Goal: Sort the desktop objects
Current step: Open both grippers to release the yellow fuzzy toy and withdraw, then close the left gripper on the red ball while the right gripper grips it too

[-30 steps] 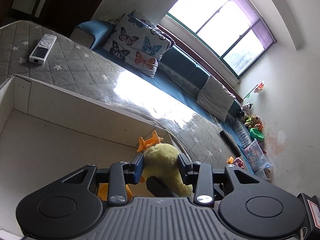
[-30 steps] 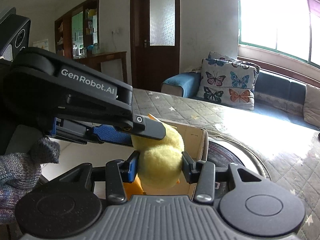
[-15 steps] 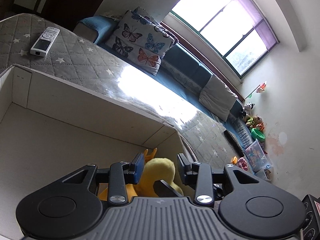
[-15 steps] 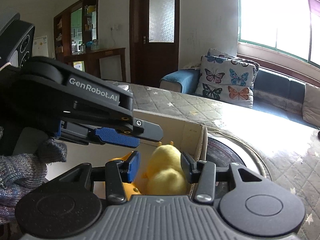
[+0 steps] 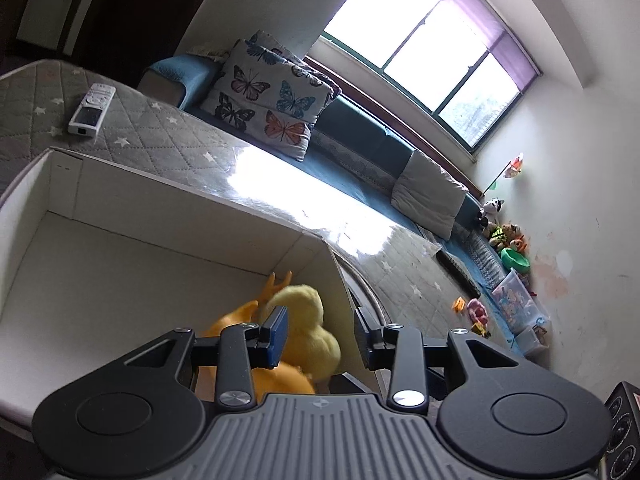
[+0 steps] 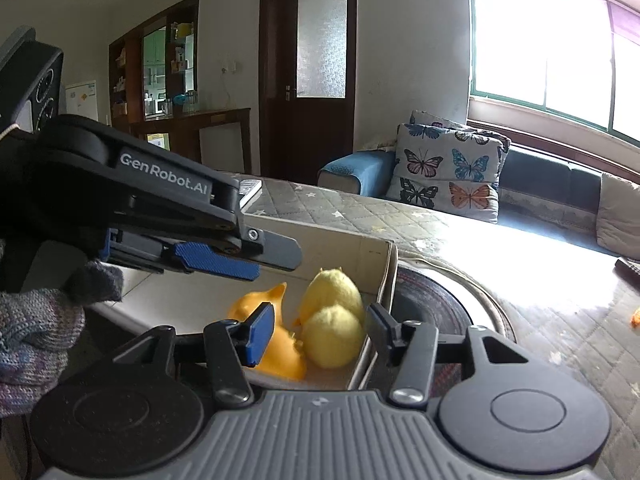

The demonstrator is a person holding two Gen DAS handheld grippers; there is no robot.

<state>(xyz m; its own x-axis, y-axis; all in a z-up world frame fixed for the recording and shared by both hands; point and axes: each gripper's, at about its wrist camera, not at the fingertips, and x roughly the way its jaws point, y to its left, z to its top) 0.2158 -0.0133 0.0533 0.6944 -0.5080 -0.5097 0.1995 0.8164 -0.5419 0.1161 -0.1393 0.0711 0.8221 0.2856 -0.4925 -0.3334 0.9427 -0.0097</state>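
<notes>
Daylight interior, strong backlight, heavy fisheye in both views.

Light enters through the window [image 5: 432, 68], which is blown out to white in both views. A hard glare patch on the counter [image 5: 288, 200] erases its quilt pattern. The box [image 5: 132, 268] interior is evenly lit with soft shadow. Yellow plush duck [image 6: 332, 320] slightly blurred. Straight lines bow towards the edges; the doorway side is dim.

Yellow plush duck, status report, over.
Both grippers open. Yellow plush duck released, lying in white box beside orange toy. Nothing in the way.
</notes>
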